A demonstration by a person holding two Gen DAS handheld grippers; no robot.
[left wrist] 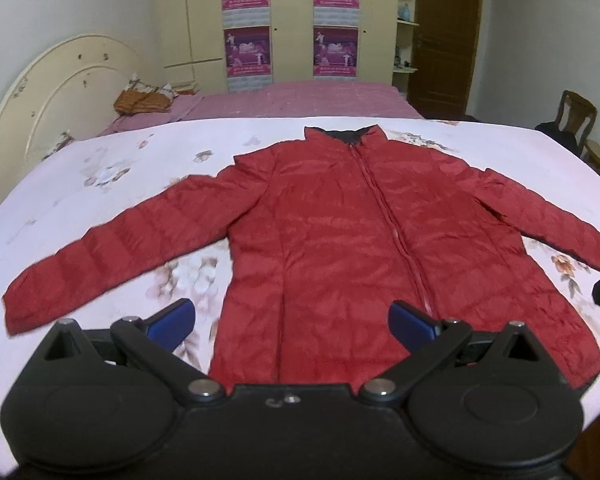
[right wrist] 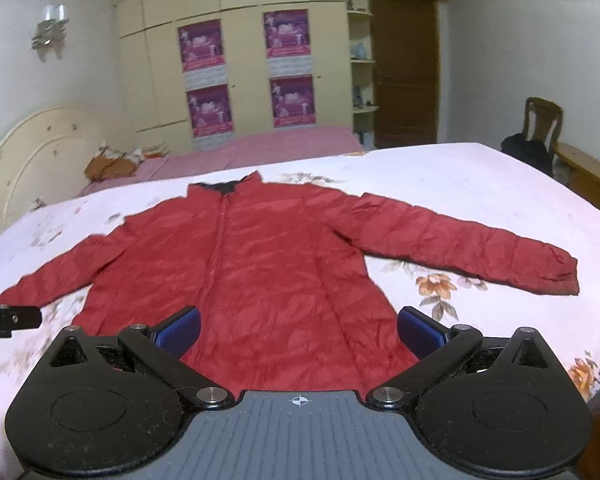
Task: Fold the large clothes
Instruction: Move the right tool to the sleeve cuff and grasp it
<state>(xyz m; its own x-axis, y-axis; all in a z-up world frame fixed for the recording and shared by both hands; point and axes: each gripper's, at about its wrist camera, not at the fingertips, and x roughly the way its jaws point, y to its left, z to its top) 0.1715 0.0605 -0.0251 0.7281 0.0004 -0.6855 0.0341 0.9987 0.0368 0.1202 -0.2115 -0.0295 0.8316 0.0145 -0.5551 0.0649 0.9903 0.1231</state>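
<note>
Your red puffy jacket [left wrist: 340,240] lies flat and zipped on the flowery sheet [left wrist: 100,184], hem at the near edge, collar toward the far edge, both sleeves spread out sideways. Your left gripper [left wrist: 292,320] and right gripper [right wrist: 299,330] hang over the hem, both wide open, holding nothing. The jacket looks light, soft and squishy, and its shiny cloth may slip. Pinch a sleeve cuff [right wrist: 560,276] or a hem corner, and grab both layers.

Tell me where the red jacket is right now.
The red jacket lies spread flat on the floral sheet, sleeves out, just ahead of both open grippers.
</note>
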